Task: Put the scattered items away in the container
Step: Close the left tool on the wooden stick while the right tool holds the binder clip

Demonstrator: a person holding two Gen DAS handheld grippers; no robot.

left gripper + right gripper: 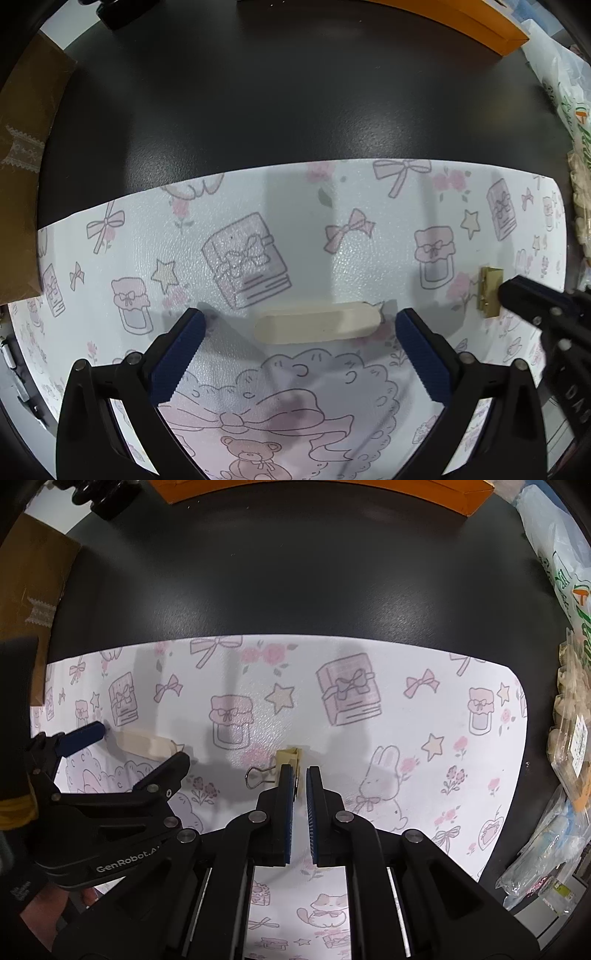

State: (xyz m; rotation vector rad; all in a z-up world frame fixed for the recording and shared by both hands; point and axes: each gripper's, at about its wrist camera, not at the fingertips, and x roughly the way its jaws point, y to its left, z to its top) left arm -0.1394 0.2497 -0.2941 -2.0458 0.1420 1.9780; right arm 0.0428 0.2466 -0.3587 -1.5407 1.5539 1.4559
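Eraser (317, 323) and clip (290, 762) loose on mat (332, 229), outside any container. Left gripper (301, 325) wide open around eraser; right gripper (301, 775) nearly closed by clip.

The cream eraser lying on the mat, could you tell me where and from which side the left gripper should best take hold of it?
Grip the eraser across its short width at mid-length, coming from above. It lies flat and crosswise between the left gripper's open fingers, so turn them a quarter turn first; end-to-end would likely be too wide and unstable.
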